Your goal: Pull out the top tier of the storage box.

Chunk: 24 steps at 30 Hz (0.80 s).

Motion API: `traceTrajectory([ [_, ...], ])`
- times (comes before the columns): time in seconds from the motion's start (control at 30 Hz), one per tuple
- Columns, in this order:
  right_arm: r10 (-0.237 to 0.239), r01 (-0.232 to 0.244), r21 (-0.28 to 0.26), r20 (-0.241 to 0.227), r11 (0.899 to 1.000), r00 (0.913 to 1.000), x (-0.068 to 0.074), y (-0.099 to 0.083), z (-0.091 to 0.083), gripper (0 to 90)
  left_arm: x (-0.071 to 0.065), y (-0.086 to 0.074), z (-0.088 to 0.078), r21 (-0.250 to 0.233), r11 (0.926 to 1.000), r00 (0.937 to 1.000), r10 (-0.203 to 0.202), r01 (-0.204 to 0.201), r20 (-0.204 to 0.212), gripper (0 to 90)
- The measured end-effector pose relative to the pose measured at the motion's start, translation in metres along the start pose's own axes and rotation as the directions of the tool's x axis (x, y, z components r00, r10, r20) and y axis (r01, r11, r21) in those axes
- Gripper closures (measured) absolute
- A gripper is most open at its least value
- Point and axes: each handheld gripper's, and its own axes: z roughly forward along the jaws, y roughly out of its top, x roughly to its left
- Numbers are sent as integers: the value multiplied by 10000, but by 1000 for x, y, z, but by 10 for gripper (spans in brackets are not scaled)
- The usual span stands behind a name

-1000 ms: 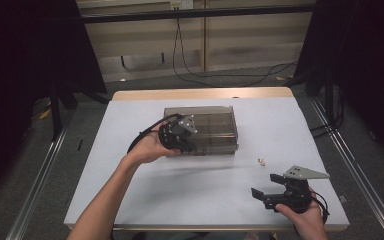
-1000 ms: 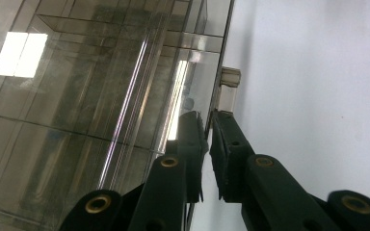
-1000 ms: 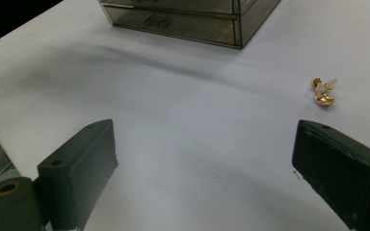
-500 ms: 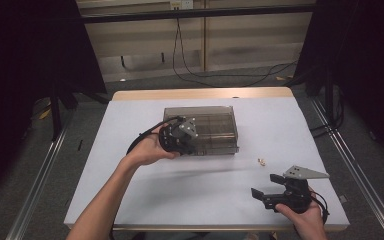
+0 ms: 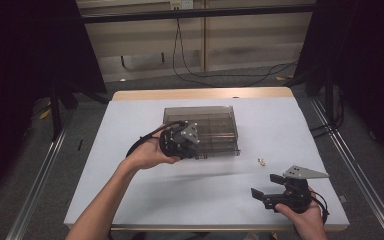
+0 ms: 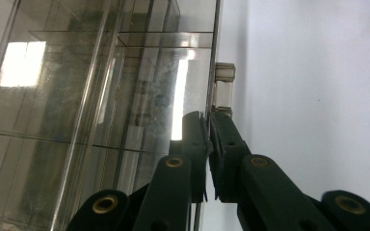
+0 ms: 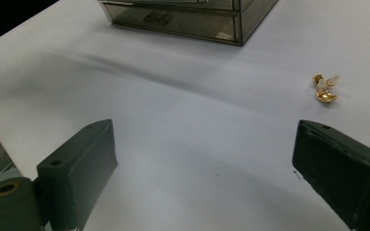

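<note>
A smoky transparent compartment box [image 5: 205, 131] lies flat near the middle of the white table [image 5: 130, 200], its inner dividers marking off rows of cells; the tinted walls and glare hide whether anything lies in the cells. In the left gripper view the box [image 6: 86, 96] shows thin clear partitions and a small clear latch tab [image 6: 224, 84] projecting from its edge.

The left gripper [image 5: 190, 150] sits at the near edge of the box. In its own view the left gripper [image 6: 208, 132] has its jaws drawn together on the thin lid edge just below the latch, having just been closing, with that edge pinched between the pads.

The right gripper [image 5: 270, 186] rests in the person's hand near the table's near right corner, well apart from the box, its jaws standing wide apart with nothing between them, as its own view confirms [image 7: 202, 159].

Small gold-coloured pieces [image 5: 262, 161] lie on the bare table between the box and the right gripper; in the right gripper view the pieces [image 7: 325, 88] lie ahead of the right jaw. Cables [image 5: 195, 65] trail across the floor beyond the table.
</note>
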Motion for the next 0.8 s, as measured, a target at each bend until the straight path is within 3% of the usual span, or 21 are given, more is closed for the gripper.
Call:
traceTrajectory([
  [0.6, 24, -24, 59, -23, 10000, 10000, -1, 0, 1, 79, -13, -2, 0, 104, 9993, 9993, 352, -353, 88, 874],
  [0.63, 30, -30, 59, -32, 10000, 10000, -1, 0, 1, 79, -13, -2, 0, 234, 9982, 9985, 543, -545, 111, 875],
  [0.8, 34, -33, 70, -38, 10000, 10000, -1, 0, 1, 78, -17, -3, 0, 101, 9989, 9988, 464, -466, 132, 877],
])
